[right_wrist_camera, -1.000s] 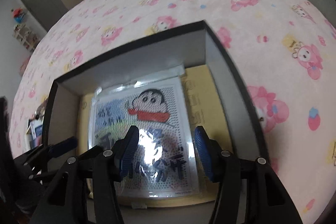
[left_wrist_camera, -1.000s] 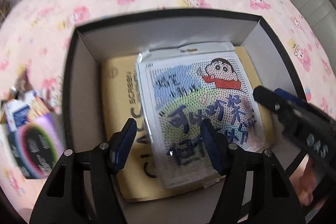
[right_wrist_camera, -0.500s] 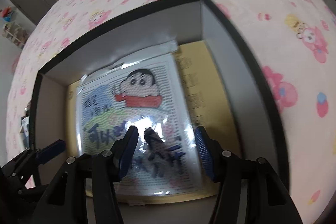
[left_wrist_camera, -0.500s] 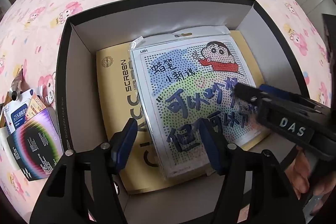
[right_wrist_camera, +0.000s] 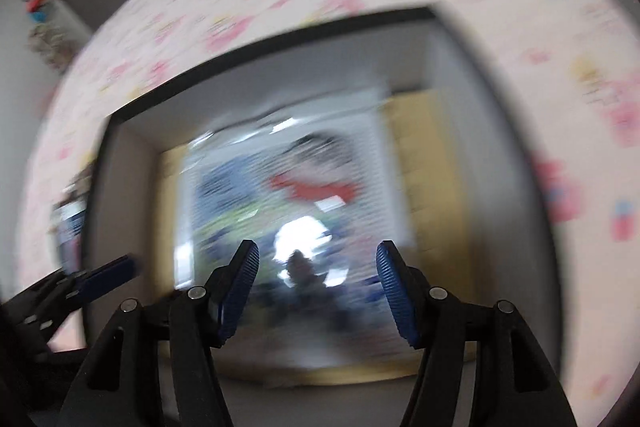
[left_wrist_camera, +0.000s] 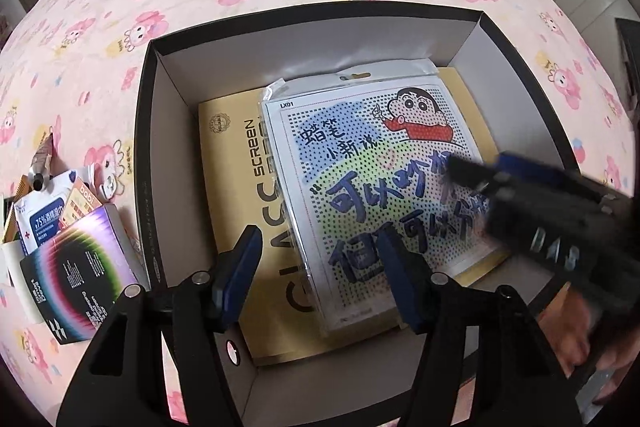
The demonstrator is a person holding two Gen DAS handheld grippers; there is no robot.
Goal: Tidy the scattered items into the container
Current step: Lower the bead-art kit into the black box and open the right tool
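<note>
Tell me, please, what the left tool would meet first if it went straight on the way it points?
Most likely the cartoon packet lying on the yellow box in the container. The left tool, jaws closing on nothing, points at its lower left part, though depth is hard to judge.

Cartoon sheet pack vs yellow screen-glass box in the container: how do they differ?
1. The cartoon pack lies on top; the yellow box sits under it, partly covered.
2. The pack is a clear glossy sleeve over white dotted artwork; the box is plain yellow card with dark lettering.
3. The pack sits slightly skewed; the box lies squarer to the container.

Both lie flat inside it.
</note>
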